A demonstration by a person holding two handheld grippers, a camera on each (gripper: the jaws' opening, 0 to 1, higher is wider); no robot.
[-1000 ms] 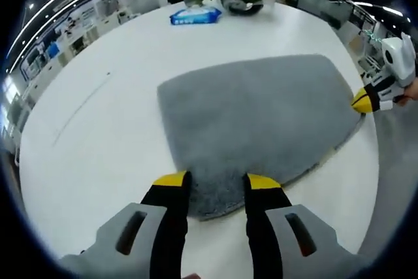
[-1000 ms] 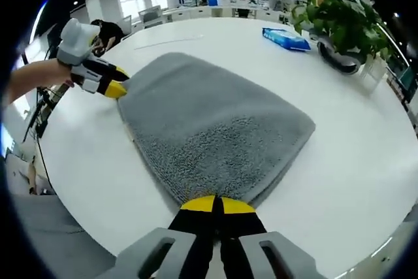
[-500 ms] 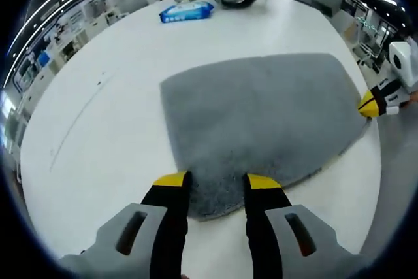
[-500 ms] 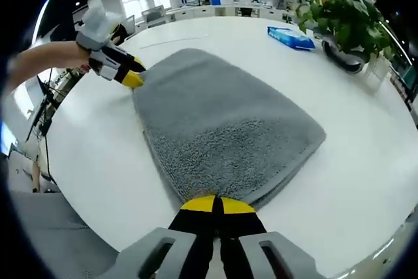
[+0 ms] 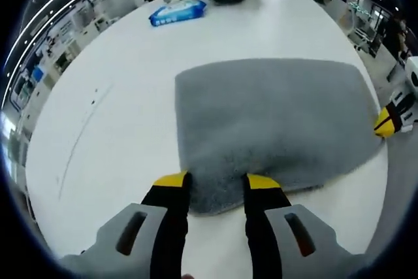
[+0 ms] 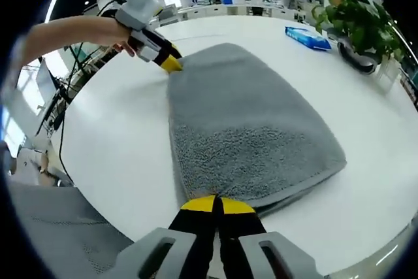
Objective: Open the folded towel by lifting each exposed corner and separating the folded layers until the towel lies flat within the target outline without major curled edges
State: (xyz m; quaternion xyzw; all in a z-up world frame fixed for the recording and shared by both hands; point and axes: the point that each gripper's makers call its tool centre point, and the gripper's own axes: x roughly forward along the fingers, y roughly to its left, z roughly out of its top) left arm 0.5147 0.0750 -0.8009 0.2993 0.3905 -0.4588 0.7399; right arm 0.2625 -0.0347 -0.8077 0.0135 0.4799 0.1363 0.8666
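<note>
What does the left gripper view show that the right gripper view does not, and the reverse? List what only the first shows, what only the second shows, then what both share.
Left gripper view alone: its own left gripper, jaws apart astride the towel's near edge, and a faint pencil-like line on the table.

Right gripper view alone: the right gripper, jaws pinched on a towel corner, the person's bare forearm, and grey floor below the table edge.

Both: the grey towel, white round table, blue wipes packet, potted plant, and the other gripper at a far corner.
</note>
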